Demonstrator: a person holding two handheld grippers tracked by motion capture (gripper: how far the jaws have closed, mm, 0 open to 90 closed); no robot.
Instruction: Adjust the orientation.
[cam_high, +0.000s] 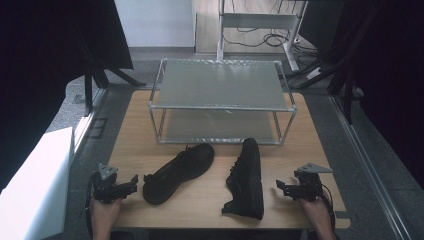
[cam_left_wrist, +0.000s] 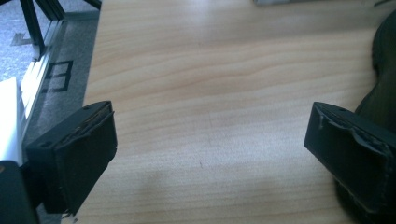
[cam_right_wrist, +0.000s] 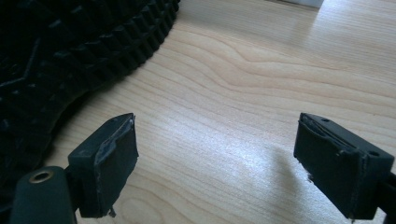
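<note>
High view records the whole wooden worktop (cam_high: 200, 200): one two-tier metal rack (cam_high: 222, 102) at centre frame, two black shoes in front of it, and two claws at the lower corners, each held by a hand. One shoe, the left shoe (cam_high: 179, 171), lies diagonally at lower centre-left, just beside the left claw (cam_high: 131, 183); the right shoe (cam_high: 247, 178) lies lengthwise on its side at lower centre-right, near the right claw (cam_high: 281, 189). Both claws rest low over the worktop, jaws spread and empty. Left gripper view adds detail: bare wood grain between the wide-apart jaws of the left claw (cam_left_wrist: 208, 140), with the left shoe (cam_left_wrist: 383, 70) at the right edge, behind the right-hand jaw. Right gripper view shows the right claw (cam_right_wrist: 215, 161) likewise spread over bare wood, and the studded sole of the right shoe (cam_right_wrist: 70, 51) at upper left, apart from the jaws.
</note>
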